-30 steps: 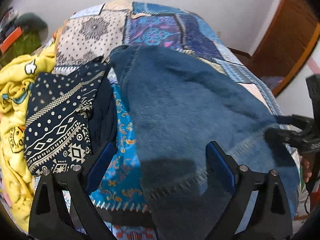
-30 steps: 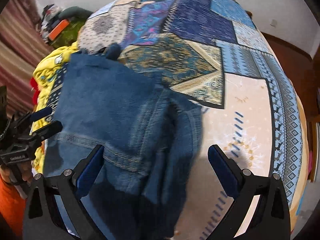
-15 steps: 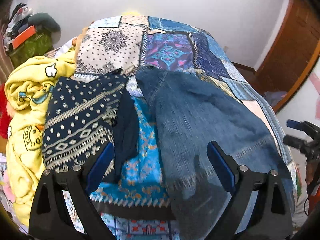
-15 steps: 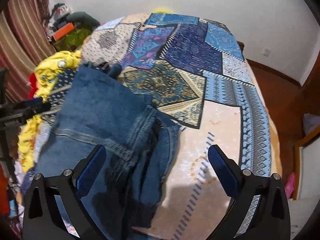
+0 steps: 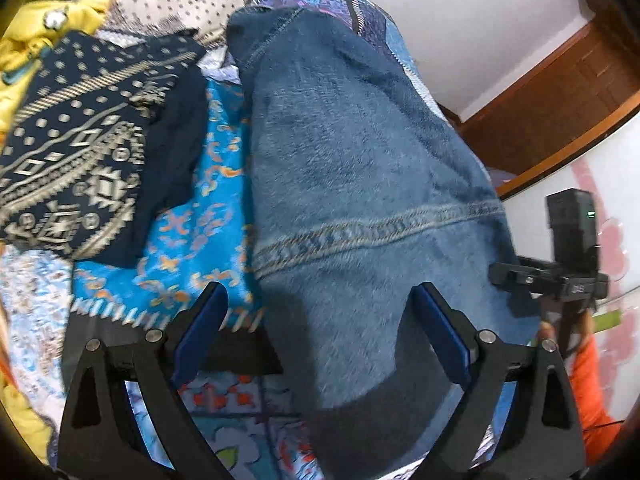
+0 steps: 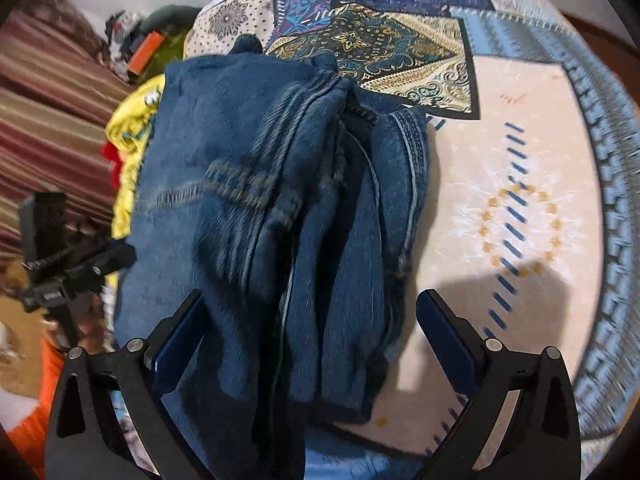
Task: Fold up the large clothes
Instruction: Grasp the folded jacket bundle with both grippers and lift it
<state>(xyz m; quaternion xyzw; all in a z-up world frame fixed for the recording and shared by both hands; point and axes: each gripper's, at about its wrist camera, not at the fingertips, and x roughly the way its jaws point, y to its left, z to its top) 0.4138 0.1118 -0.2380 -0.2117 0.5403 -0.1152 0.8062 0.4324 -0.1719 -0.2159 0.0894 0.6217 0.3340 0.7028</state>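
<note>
Lying along the near side of the patchwork bedspread [image 6: 520, 128], the blue jeans [image 5: 360, 168] are seen lengthwise from the left wrist view, with a stitched seam running across them. In the right wrist view the denim is bunched into several lengthwise ridges at its right edge. The left gripper [image 5: 320, 332] is held above the near end of the jeans with its jaws spread wide and nothing between them; the right gripper [image 6: 308, 336] is likewise wide apart and empty over the bunched folds. A navy patterned cloth [image 5: 80, 148] and a bright blue printed fabric [image 5: 192, 216] lie just beside the jeans, and a yellow blanket [image 6: 132, 128] lies farther off. If only the top ridge were pinched, the layers beneath could be left behind and the fold skewed. The neighbouring blue fabric could also be caught by the left jaws, since its edge touches the denim.
</note>
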